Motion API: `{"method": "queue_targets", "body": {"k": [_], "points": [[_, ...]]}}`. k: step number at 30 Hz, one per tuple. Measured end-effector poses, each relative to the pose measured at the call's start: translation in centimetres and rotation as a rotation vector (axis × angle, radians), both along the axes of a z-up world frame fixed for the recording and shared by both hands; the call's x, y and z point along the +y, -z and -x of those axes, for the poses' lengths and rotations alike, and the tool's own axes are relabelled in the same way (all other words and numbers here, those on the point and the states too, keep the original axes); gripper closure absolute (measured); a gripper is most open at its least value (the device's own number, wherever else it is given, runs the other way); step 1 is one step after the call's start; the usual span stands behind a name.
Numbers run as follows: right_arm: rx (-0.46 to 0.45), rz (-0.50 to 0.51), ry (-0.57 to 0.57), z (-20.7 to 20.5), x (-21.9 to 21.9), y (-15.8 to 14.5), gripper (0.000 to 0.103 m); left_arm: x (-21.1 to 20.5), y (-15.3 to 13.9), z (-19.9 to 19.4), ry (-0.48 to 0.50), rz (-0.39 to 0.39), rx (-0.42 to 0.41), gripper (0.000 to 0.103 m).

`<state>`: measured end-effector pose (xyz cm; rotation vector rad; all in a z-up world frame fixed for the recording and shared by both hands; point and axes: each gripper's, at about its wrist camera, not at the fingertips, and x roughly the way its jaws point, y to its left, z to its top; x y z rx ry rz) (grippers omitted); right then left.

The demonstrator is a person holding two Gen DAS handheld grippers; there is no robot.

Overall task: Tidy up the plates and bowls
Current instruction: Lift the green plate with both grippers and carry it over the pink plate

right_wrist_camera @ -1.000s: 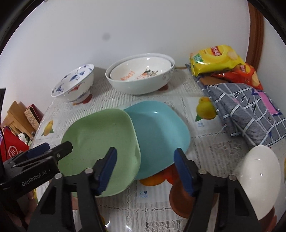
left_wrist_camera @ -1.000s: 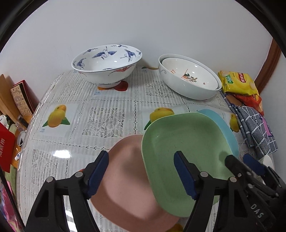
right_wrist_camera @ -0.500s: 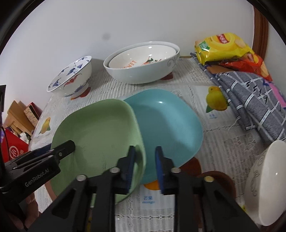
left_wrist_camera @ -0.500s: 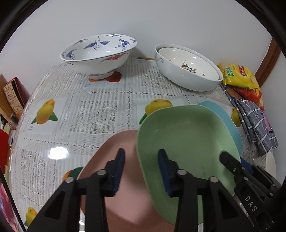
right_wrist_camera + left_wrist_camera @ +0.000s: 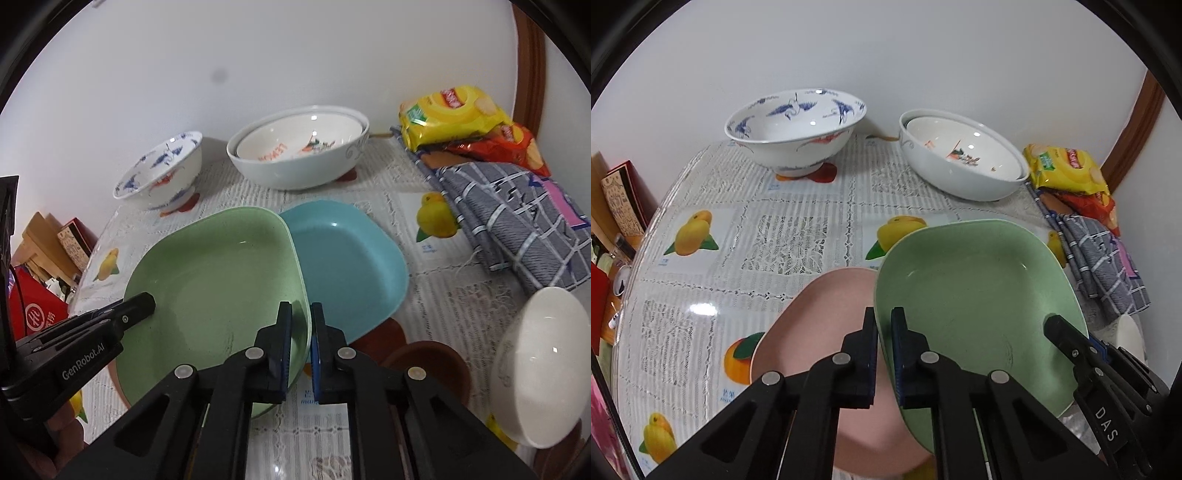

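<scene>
A green plate (image 5: 979, 295) is held by both grippers above the table. My left gripper (image 5: 883, 332) is shut on its left rim; my right gripper (image 5: 301, 325) is shut on its right rim (image 5: 301, 295). A pink plate (image 5: 820, 332) lies under its left side. A blue plate (image 5: 347, 266) lies under its right side. A blue-patterned bowl (image 5: 796, 129) and two nested white bowls (image 5: 960, 155) stand at the back. The right gripper's arm shows in the left wrist view (image 5: 1082, 354).
Snack bags (image 5: 454, 114) and a checked grey cloth (image 5: 517, 221) lie at the right. A white bowl (image 5: 535, 362) lies tipped at the right front, beside a brown dish (image 5: 424, 362). The table edge curves down on the left, with boxes (image 5: 55, 243) beyond it.
Both grippers went from wide open to shut on the green plate's opposite rims. The plate now sits higher and covers more of the blue plate.
</scene>
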<state>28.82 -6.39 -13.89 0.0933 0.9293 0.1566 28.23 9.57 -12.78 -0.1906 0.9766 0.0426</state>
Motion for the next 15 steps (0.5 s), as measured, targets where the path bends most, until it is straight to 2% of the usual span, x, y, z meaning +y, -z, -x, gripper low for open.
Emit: {"method": "queue_targets", "body": {"k": [15], "points": [[-0.074, -0.033, 0.037, 6.3, -1.0, -5.8, 0.094, -1.2, -5.7, 5.8, 0.019, -0.009, -0.093, 0.095]]}}
